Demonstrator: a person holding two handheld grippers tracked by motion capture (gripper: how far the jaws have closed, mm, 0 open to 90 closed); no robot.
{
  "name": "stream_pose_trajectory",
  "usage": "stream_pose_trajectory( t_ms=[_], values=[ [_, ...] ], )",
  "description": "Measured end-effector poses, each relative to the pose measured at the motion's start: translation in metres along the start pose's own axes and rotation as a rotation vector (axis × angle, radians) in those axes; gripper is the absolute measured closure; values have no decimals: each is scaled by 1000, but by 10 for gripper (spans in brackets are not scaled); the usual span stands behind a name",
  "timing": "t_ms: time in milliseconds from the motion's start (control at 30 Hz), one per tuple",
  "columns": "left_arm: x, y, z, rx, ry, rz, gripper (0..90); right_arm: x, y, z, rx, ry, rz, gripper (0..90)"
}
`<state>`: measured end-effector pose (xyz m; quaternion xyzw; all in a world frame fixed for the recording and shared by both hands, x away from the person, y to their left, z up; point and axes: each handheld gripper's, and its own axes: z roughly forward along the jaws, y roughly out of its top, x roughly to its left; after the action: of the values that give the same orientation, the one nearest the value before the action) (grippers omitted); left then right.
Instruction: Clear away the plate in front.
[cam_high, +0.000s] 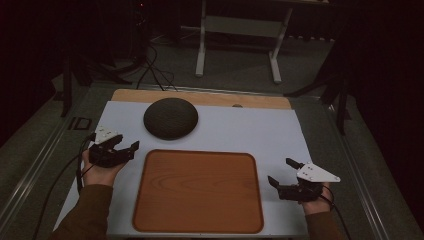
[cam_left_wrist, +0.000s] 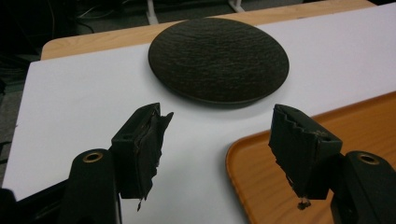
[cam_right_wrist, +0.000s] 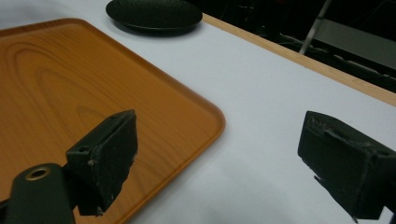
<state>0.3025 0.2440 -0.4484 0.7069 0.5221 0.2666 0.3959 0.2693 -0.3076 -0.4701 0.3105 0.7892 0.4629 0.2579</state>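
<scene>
A dark, textured, dome-shaped round object lies on the white table surface, far left of centre; it lies ahead of the jaws in the left gripper view. An empty wood-grain tray sits in the middle near the front edge. My left gripper stands open just left of the tray's far left corner, below the dome. My right gripper stands open to the right of the tray, nothing between its jaws. The right gripper view has the tray at left and the dome far off.
The white sheet covers a wooden tabletop whose bare strip runs along the far edge. A small dark spot sits on that strip. Beyond the table stand a white frame's legs and floor cables.
</scene>
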Motion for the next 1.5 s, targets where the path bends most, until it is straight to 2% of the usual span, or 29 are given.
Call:
stream_pose_trajectory(
  t_ms=[267, 633, 767, 1067, 1500],
  values=[
    [2, 9, 15, -5, -12, -27, 361, -1, 0, 0, -3, 0, -1, 118],
    [7, 18, 34, -9, 7, -42, 361, -1, 0, -1, -4, -1, -1, 118],
    [11, 19, 44, -8, 7, -71, 358, -1, 0, -1, -3, -1, -1, 118],
    [13, 23, 64, 19, 3, -86, 359, -1, 0, 0, 1, -1, -3, 117],
    [18, 27, 89, 41, 3, -133, 391, -1, -1, 0, 3, -2, -4, 117]
  ],
)
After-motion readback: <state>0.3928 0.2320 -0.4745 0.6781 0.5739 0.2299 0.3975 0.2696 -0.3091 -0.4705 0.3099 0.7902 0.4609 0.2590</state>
